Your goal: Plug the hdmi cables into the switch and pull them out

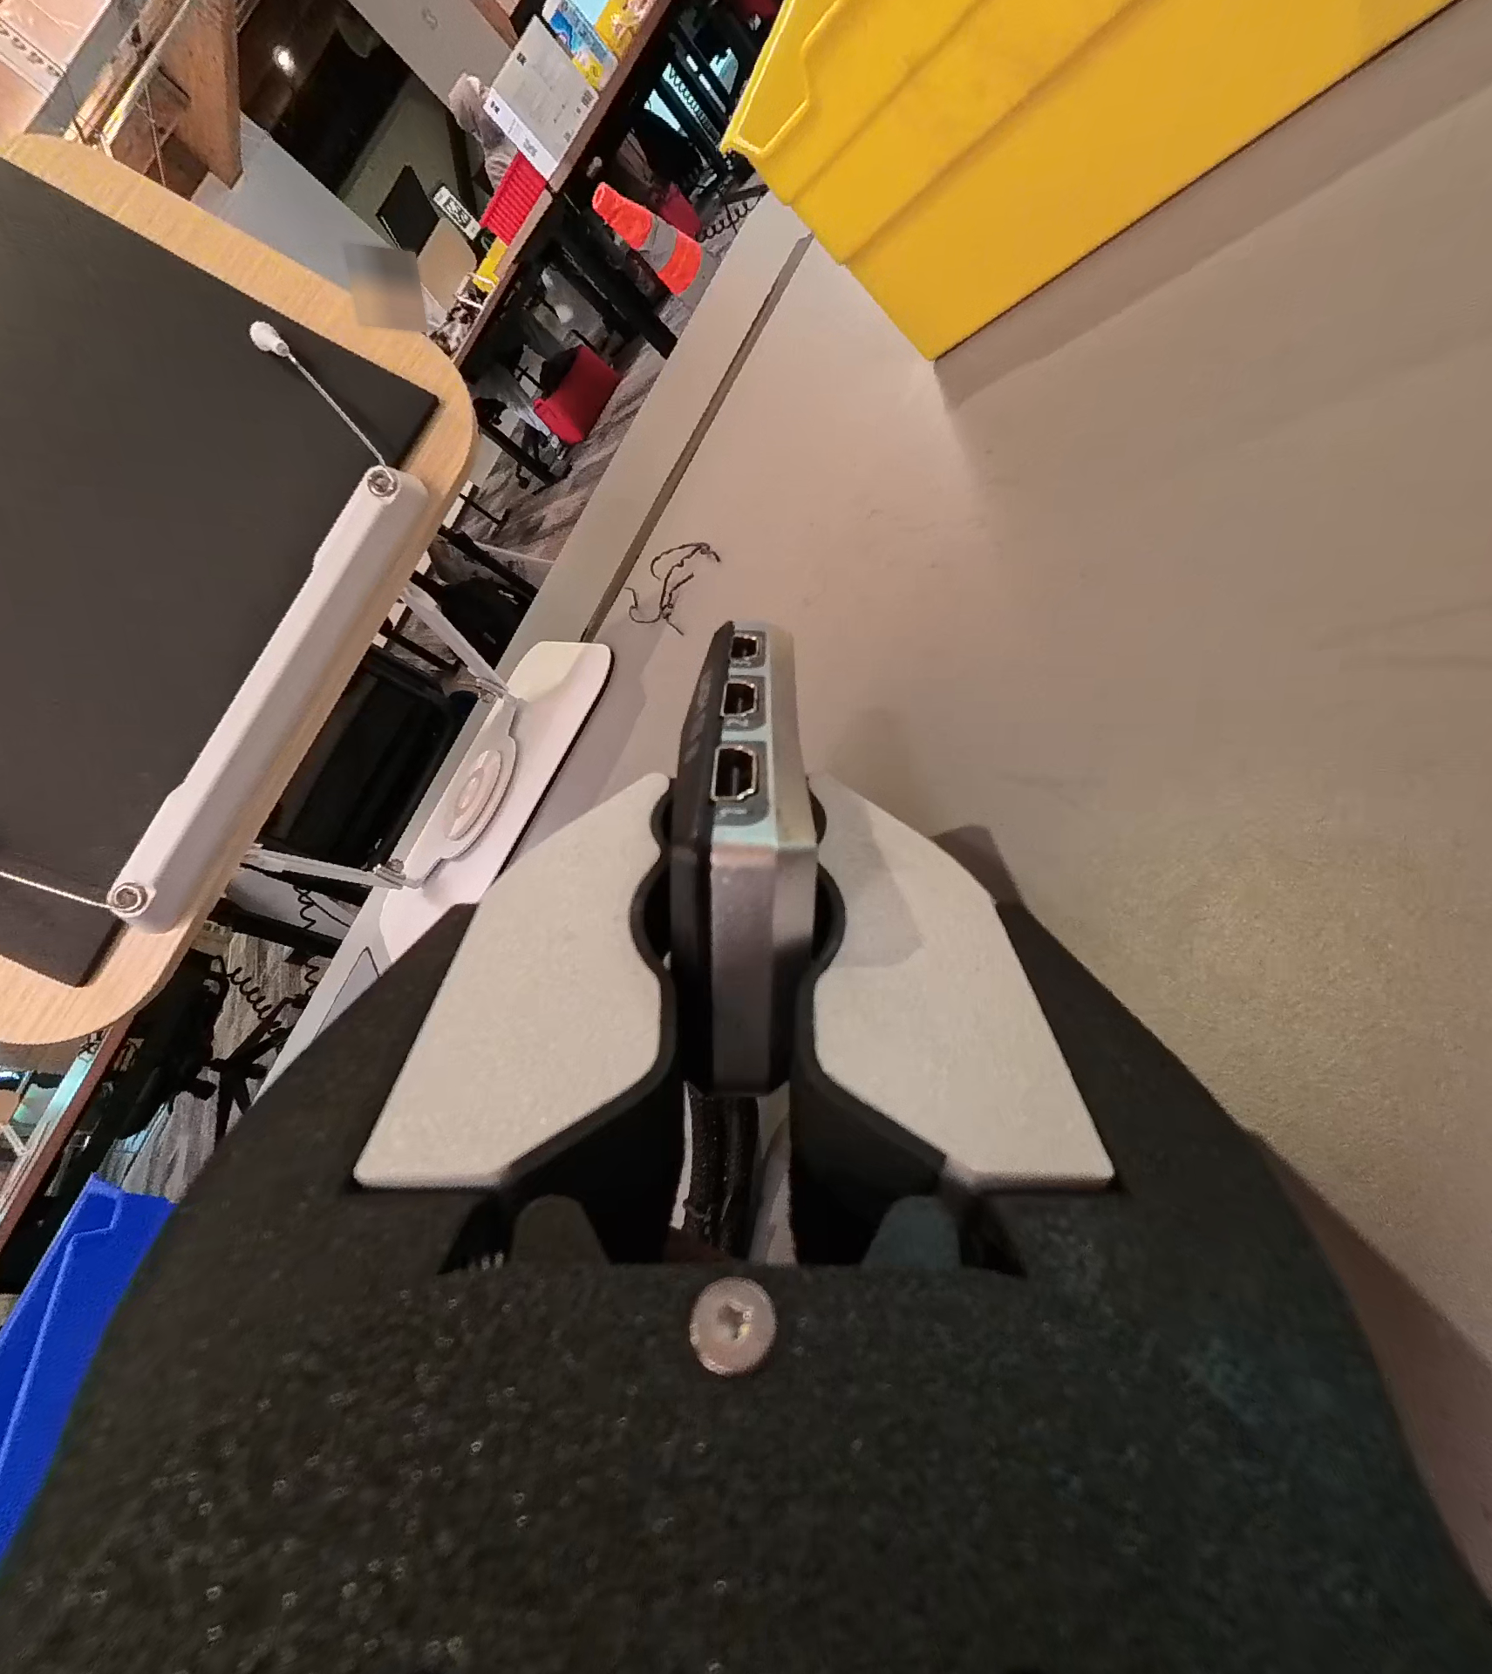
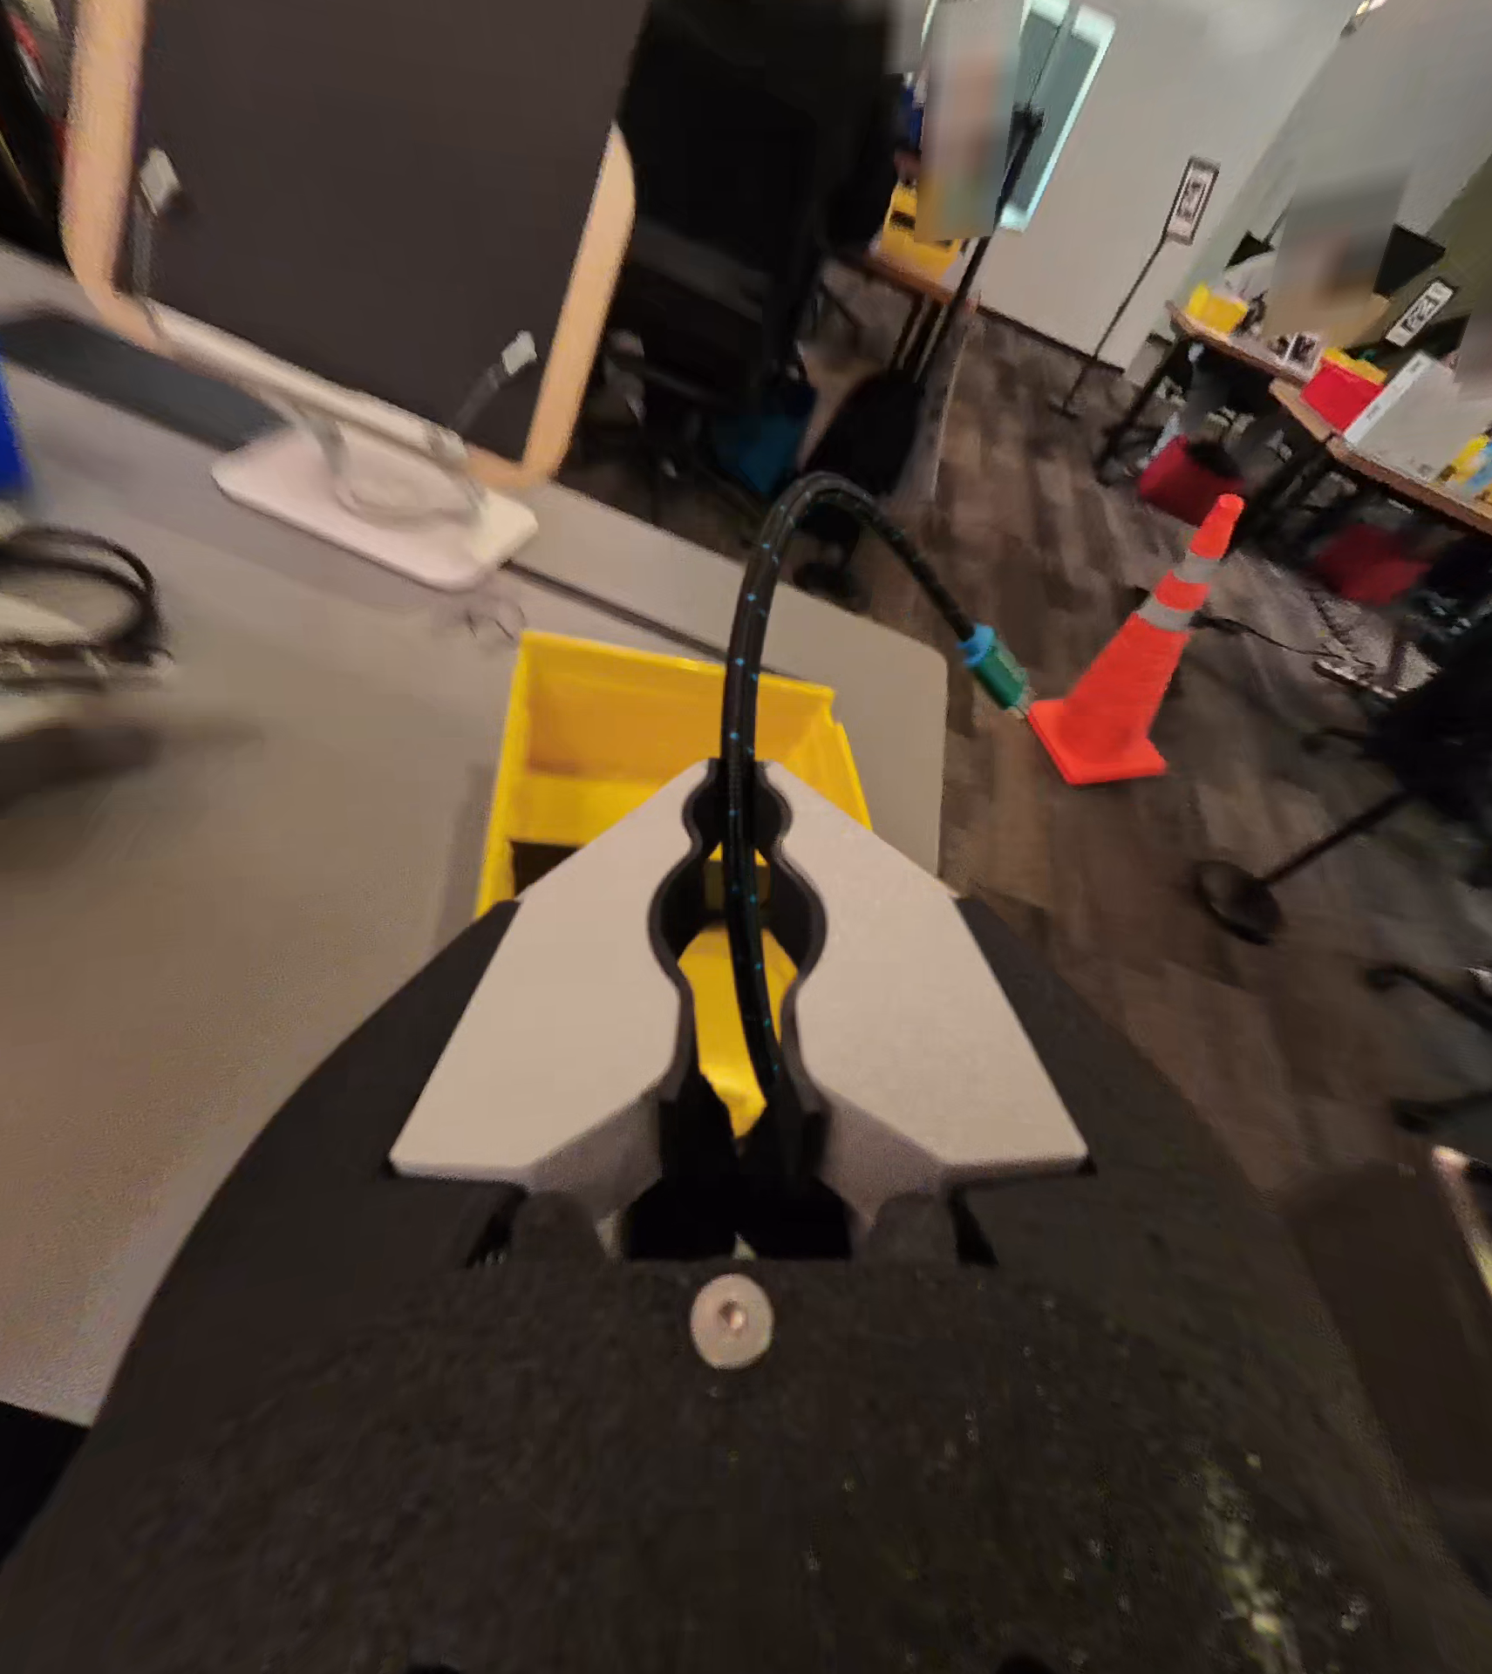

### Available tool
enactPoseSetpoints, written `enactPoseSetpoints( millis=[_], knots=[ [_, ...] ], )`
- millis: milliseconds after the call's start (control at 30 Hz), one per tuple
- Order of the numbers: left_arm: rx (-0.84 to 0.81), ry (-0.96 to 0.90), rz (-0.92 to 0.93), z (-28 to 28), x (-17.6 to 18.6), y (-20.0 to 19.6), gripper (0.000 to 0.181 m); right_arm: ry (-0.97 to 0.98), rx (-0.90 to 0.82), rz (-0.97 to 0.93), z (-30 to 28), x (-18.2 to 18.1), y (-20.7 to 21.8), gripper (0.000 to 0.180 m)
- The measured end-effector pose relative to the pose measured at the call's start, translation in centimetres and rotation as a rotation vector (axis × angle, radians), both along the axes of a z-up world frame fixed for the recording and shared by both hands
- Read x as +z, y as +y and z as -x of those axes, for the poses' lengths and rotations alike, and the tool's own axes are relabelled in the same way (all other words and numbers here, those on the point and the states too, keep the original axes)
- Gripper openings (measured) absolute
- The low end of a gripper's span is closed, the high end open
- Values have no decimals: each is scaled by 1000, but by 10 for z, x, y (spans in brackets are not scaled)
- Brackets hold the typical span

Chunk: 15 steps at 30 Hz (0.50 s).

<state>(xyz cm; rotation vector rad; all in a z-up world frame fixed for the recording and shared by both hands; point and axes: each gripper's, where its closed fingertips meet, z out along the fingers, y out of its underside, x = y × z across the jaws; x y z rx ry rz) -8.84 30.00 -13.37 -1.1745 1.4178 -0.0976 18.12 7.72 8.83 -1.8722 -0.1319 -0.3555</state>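
Observation:
My left gripper (image 1: 737, 797) is shut on the grey HDMI switch (image 1: 746, 870), held on edge above the table. Three empty ports (image 1: 735, 774) face me along its narrow side. A black braided lead hangs from its near end between the fingers. My right gripper (image 2: 737, 779) is shut on a black braided HDMI cable (image 2: 746, 688) with blue flecks. The cable arcs up and over to the right. Its green and blue plug (image 2: 996, 670) hangs free in the air, past the table edge. The right view is blurred by motion.
A yellow bin (image 2: 660, 725) sits on the grey table (image 2: 225, 861) just beyond my right gripper; it also shows in the left wrist view (image 1: 1041, 136). A blue bin (image 1: 26, 1359) and a stand's white base (image 1: 524, 725) are near. An orange cone (image 2: 1150, 652) stands on the floor. One gripper's finger ends stand about 40 cm off the other's.

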Motion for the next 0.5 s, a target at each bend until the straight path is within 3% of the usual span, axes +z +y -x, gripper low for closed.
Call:
enactPoseSetpoints(
  millis=[100,233,500],
  knots=[
    [0,1,-1,0,0,0,23,-75,-17,190,-11,-52,19,5],
    [-1,3,-2,0,0,0,23,72,45,447,2,-131,31,5],
    [-5,14,-7,0,-2,-1,23,471,111,656,36,-185,31,7]
  ],
)
